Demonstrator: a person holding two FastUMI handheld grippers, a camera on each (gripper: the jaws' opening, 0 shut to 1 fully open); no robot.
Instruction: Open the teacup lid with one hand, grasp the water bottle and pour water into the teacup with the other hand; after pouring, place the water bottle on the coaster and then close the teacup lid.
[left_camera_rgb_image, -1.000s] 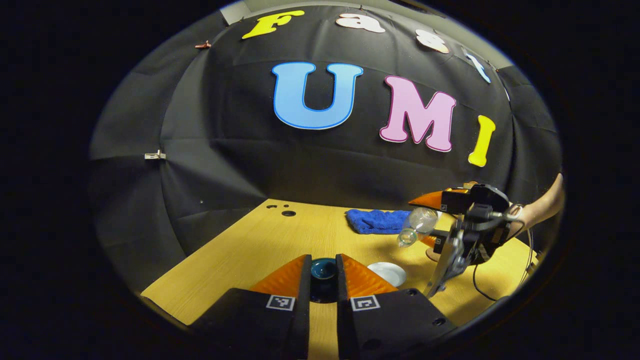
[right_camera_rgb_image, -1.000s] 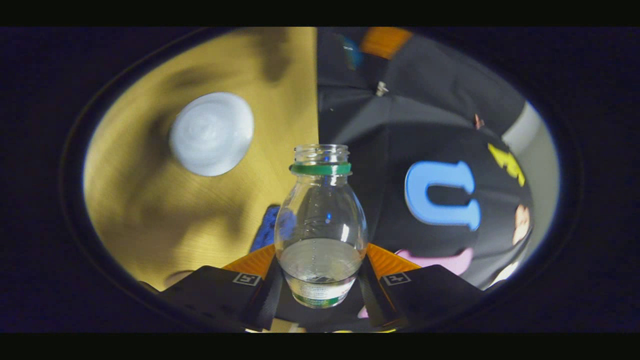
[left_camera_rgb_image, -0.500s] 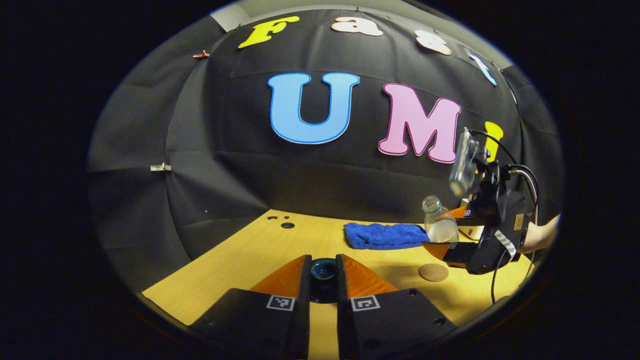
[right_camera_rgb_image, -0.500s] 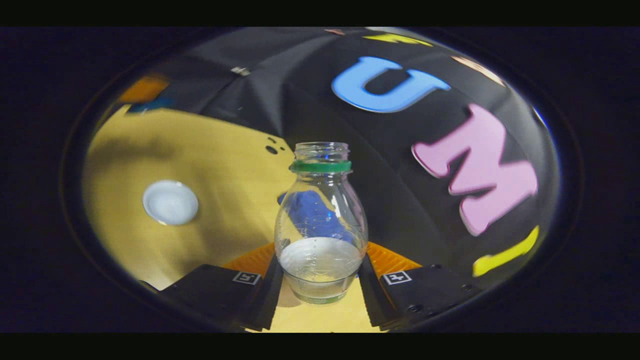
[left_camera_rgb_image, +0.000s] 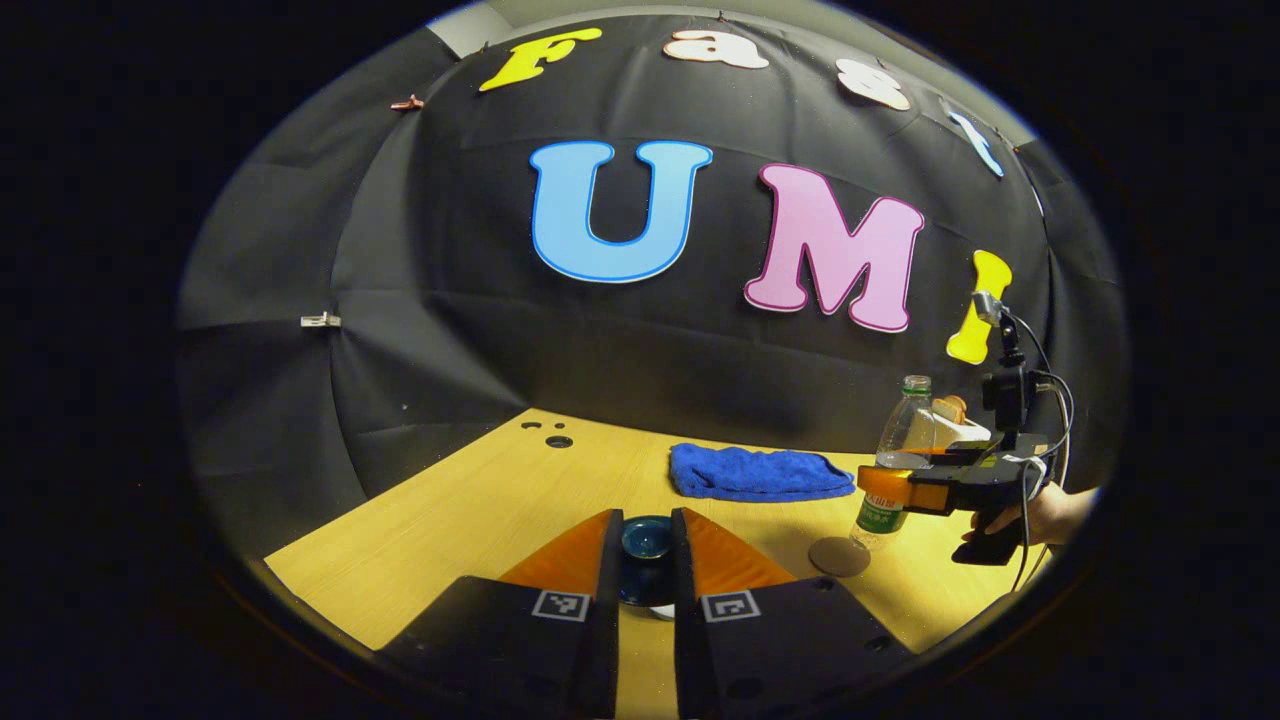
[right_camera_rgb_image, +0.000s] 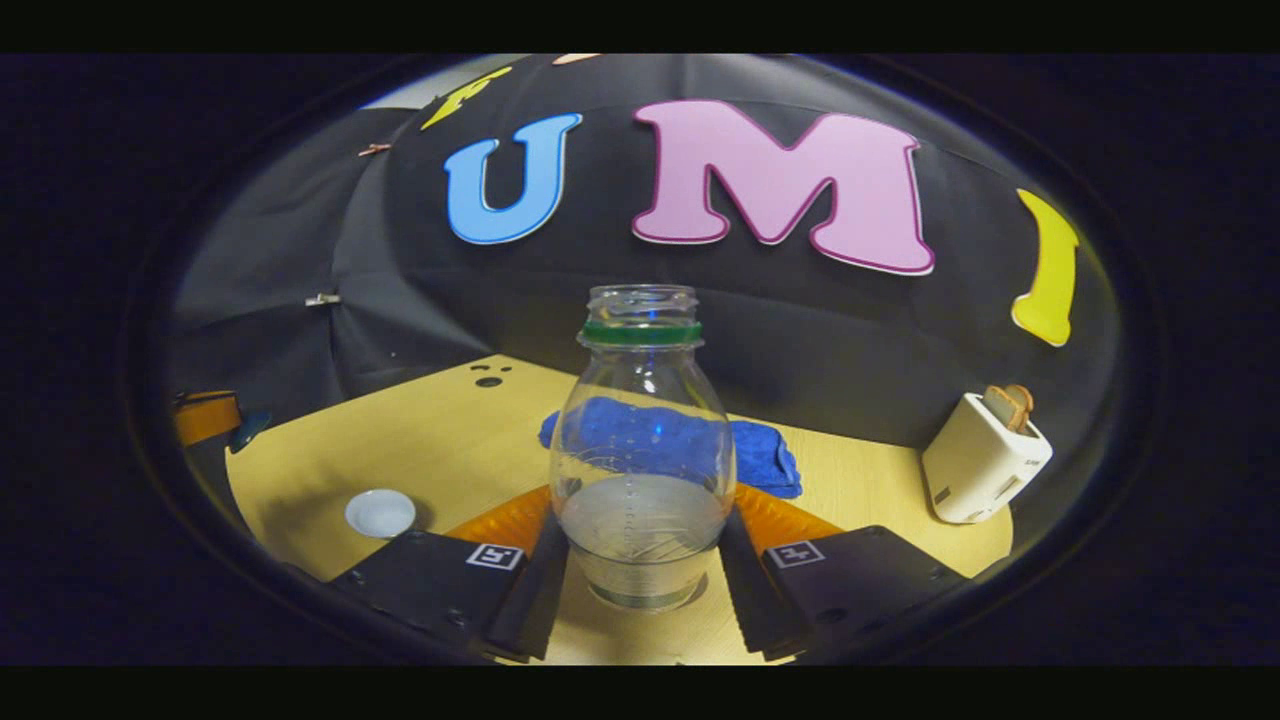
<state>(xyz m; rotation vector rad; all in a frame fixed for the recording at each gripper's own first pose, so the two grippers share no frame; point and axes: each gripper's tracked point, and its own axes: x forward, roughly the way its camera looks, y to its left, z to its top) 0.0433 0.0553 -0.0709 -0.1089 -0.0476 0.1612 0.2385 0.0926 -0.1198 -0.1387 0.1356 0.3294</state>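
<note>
A clear water bottle (right_camera_rgb_image: 642, 440) with a green neck ring and no cap stands upright between the orange fingers of my right gripper (right_camera_rgb_image: 640, 525), which is shut on its lower body; it holds a little water. In the left gripper view the bottle (left_camera_rgb_image: 900, 440) hangs at the far right in that gripper (left_camera_rgb_image: 905, 490), its base just beside the round brown coaster (left_camera_rgb_image: 838, 557). My left gripper (left_camera_rgb_image: 645, 530) is shut on the dark teal teacup lid (left_camera_rgb_image: 645, 545), held above the table. The white teacup (right_camera_rgb_image: 380, 513) sits uncovered at the left, near the left gripper (right_camera_rgb_image: 205, 415).
A blue cloth (left_camera_rgb_image: 755, 472) lies at the back of the wooden table (left_camera_rgb_image: 480, 500). A white toaster (right_camera_rgb_image: 985, 455) with a slice of bread stands at the back right. A hand (left_camera_rgb_image: 1050, 510) holds the right gripper.
The bottle swung from tilted over the teacup to upright and moved right and down, close to the coaster. The left gripper kept the lid nearly still.
</note>
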